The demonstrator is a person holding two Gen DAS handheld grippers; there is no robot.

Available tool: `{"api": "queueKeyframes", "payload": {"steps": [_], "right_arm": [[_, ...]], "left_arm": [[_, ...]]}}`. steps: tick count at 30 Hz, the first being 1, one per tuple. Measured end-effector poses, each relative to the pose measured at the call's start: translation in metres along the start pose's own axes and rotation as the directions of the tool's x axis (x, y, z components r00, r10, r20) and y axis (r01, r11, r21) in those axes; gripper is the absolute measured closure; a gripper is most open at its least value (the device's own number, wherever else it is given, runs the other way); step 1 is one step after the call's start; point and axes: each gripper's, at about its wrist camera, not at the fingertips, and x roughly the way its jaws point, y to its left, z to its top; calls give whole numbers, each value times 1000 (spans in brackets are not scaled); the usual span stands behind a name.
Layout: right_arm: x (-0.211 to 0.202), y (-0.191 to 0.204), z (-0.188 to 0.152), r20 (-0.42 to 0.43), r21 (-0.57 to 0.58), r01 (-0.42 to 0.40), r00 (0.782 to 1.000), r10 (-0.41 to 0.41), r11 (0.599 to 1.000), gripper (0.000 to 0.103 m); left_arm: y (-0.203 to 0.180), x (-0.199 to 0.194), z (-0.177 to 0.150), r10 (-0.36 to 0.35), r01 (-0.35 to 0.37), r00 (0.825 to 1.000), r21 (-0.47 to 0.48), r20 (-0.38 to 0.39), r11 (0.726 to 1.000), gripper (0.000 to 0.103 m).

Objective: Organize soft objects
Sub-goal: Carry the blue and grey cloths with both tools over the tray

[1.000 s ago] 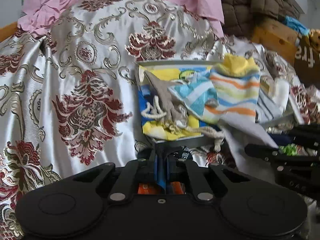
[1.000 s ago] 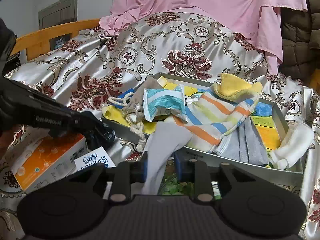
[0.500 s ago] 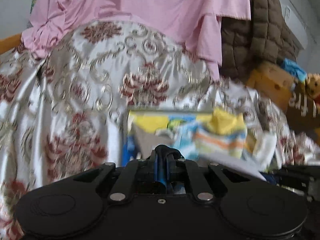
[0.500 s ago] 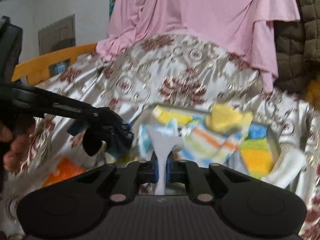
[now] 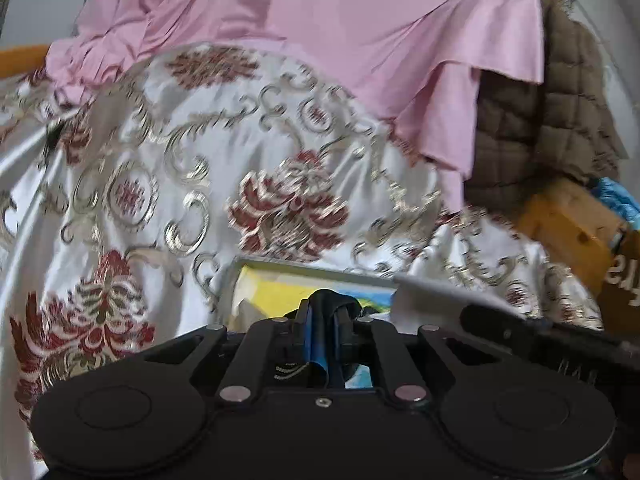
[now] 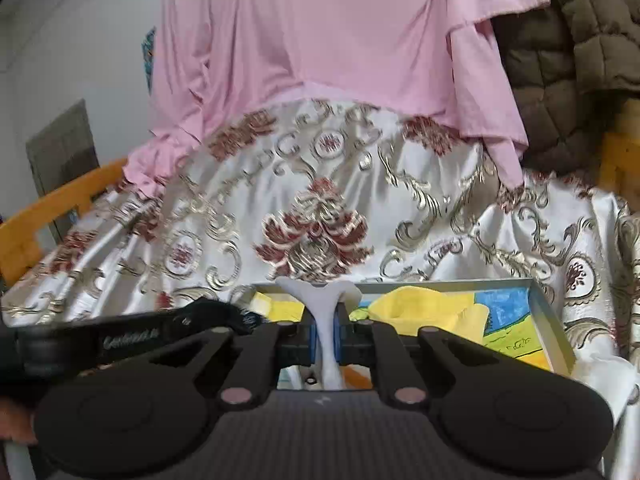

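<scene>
Both grippers are clenched on cloth. Left gripper [image 5: 325, 334] pinches a dark piece of fabric [image 5: 330, 306] that bunches up between its blue pads, and right gripper [image 6: 326, 334] pinches a pale grey-white sock [image 6: 320, 292] whose end flares out above the pads. Each bit of cloth is held just in front of the near rim of the metal tray [image 6: 550, 312], which sits on the patterned satin bedspread [image 6: 312, 236]; the left gripper shows at the left of the right wrist view, just beside the tray's near left corner.

Risks, as I judge them: each grip takes only a thin fold near one end, so a quick swing could let the cloth slide out of the pads. The hanging part of the sock runs down out of sight, so it could snag on the tray rim or drag other items out with it. The two grippers sit close together, and crossing paths could knock one against the other or tangle the two pieces.

Count: two grippers, two held pieces of cloth, one tray. Inside the tray, one yellow cloth [image 6: 424, 308] is clear; anything else there is hidden behind the grippers. One pink garment [image 6: 328, 40] hangs beyond the tray.
</scene>
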Motion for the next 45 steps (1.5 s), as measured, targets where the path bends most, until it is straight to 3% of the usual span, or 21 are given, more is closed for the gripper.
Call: {"api": "queueKeyframes", "payload": {"steps": [14,17,21,26,33,41,45], "right_arm": [[44,-34,6,-115,185,93,991,-73,978,94],[48,-33,11,-116,159,117,988,-99,980,94],[57,-34,18,-122,115,174,980,-160,978,94],[67,-45,21,-133,68,261,959,-250,963,93],[68,-52,12,-167,40,299,943,-289,953,92],[65,-42,11,-159,2,281,948,-277,960,76],[58,-39,11,-161,-13,269,950,-267,963,59]], "left_arm": [[23,27,-11,1,-7,998,-92,-69,996,94],[24,32,-11,-15,8,998,-118,-59,993,94],[23,42,-9,-47,38,997,-145,-59,989,87],[21,56,-6,-79,69,993,-120,-83,990,86],[8,68,-8,-125,114,986,-104,-107,988,85],[1,69,-15,-122,113,986,-83,-113,990,77],[-1,64,-16,-110,99,989,-101,-101,990,61]]}}
